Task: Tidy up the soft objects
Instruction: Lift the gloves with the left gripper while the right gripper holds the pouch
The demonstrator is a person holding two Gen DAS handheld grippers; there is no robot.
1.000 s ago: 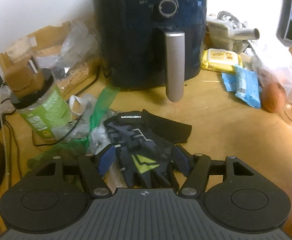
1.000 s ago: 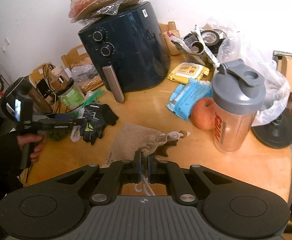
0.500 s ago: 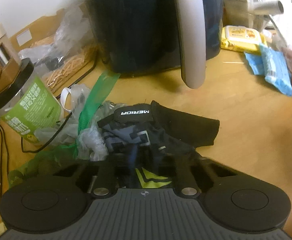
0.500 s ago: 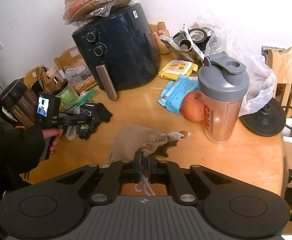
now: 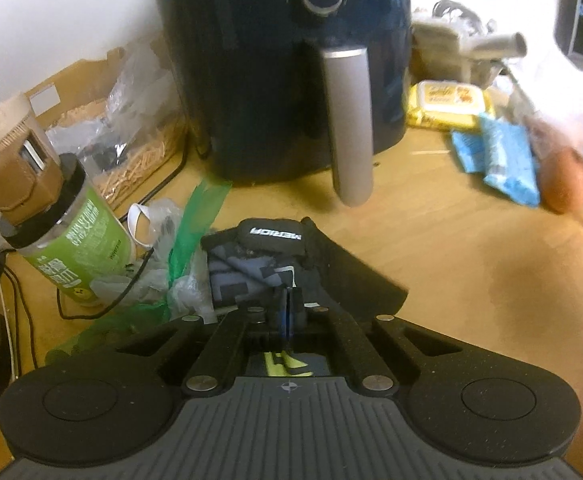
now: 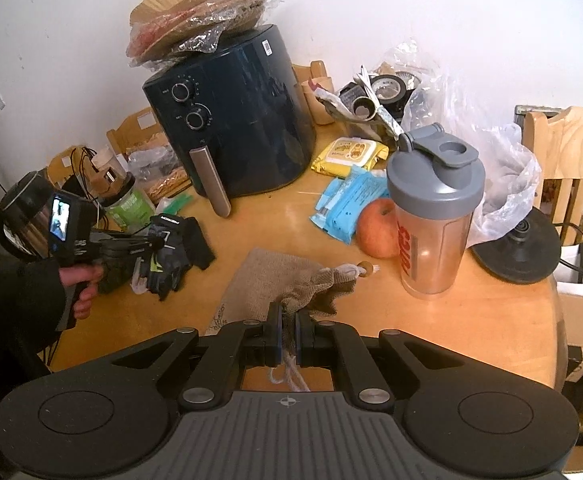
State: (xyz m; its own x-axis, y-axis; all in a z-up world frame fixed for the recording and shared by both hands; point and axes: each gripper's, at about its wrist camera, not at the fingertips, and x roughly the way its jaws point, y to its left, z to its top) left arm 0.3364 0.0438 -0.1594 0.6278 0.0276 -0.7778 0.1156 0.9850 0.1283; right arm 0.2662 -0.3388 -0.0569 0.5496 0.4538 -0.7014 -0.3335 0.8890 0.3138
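Observation:
A black, grey and lime cycling glove [image 5: 259, 264] lies on the wooden table in front of the air fryer. My left gripper [image 5: 288, 312] is shut on the glove and lifts its near part. The glove also shows in the right wrist view [image 6: 175, 248] with the left gripper [image 6: 151, 245] on it. A burlap drawstring pouch [image 6: 275, 284] lies at the table's middle. My right gripper [image 6: 288, 334] is shut on the pouch's gathered neck and white cord.
A dark blue air fryer [image 6: 235, 136] stands at the back. A green jar [image 5: 71, 248] and crumpled plastic bags [image 5: 171, 256] lie left of the glove. A shaker bottle [image 6: 435, 216], an apple [image 6: 379, 228] and blue packets [image 6: 347, 204] sit right. A table edge [image 6: 547, 344] is close.
My left gripper closed from open onto the glove and has raised it a little. My right gripper stays shut on the pouch and has moved slightly.

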